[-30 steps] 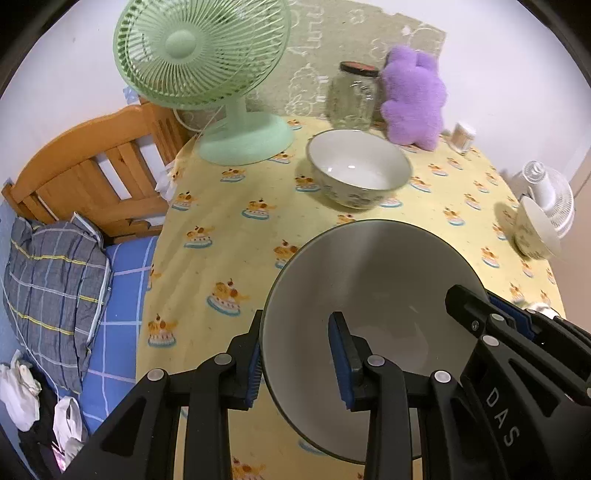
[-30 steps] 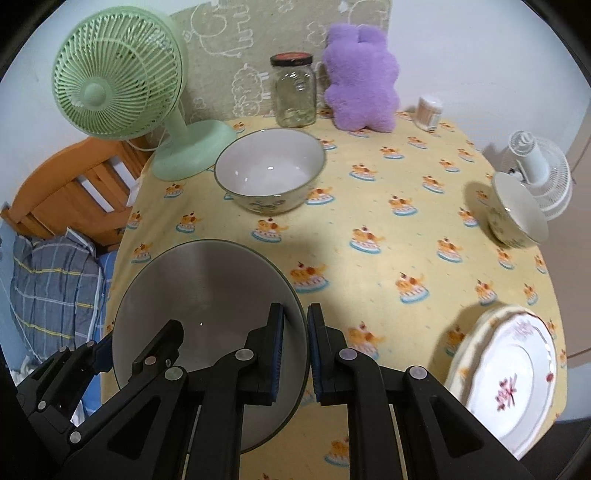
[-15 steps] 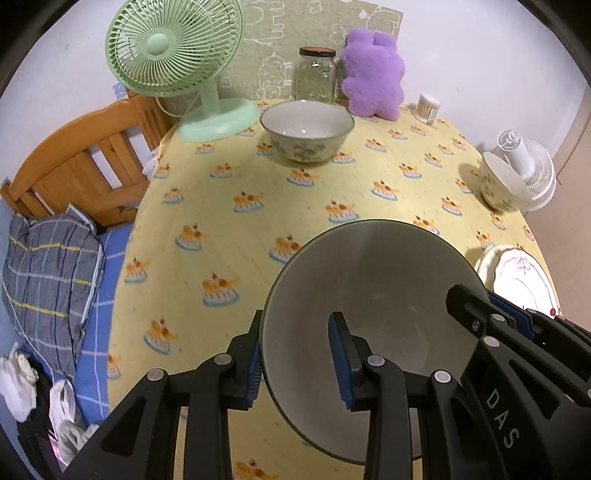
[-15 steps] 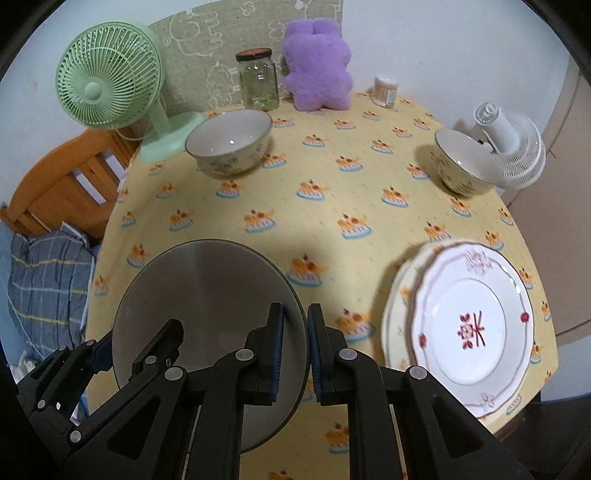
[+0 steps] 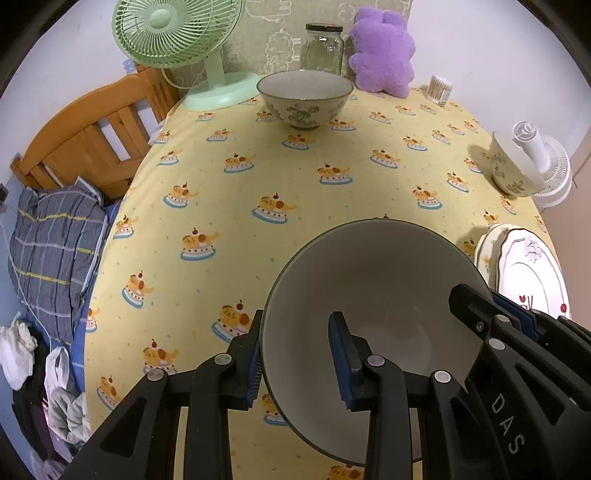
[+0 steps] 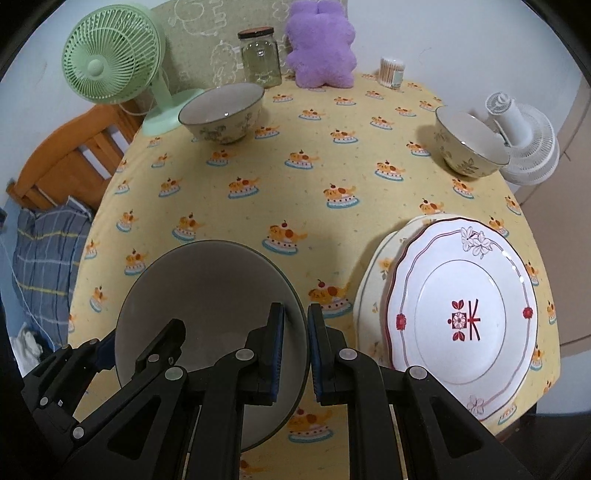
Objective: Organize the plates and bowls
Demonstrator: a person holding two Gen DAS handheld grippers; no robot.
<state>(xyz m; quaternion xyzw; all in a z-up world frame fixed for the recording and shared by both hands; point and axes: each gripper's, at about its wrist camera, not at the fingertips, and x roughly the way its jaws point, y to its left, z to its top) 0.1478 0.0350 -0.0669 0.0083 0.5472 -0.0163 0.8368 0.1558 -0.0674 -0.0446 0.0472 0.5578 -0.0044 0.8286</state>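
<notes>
**A:** What do the two grippers have hold of?

**B:** Both are clamped on one grey bowl (image 5: 373,291). The left gripper (image 5: 295,363) pinches the bowl's left rim, one finger outside the wall and one inside. The right gripper (image 6: 295,349) pinches the opposite rim the same way, its pads nearly together with the thin wall between them. The bowl sits right at the fingertips of both, tipped with its opening facing the cameras; whether it touches the yellow tablecloth (image 6: 306,206) cannot be told.

**A:** How would it handle?

**B:** It looks like glazed ceramic: rigid, fairly heavy, breakable, and probably slick under the pads. A hold on the rim at two opposite sides seems sensible, since a single pinch could let it swing or slip.

**A:** What else is nearby?

**B:** Just to the right of the right gripper lies a white floral plate (image 6: 461,306) stacked on a cream plate (image 6: 373,284). Far ahead of the left gripper stands a patterned bowl (image 5: 304,98), and ahead to the right of the right gripper a smaller patterned bowl (image 6: 469,146) near the table edge. These look equally fragile, with rims as the natural place to grip.

**A:** Anything beyond them?

**B:** A green fan (image 5: 177,33), a glass jar (image 6: 260,57) and a purple plush toy (image 6: 319,44) at the far end
</notes>
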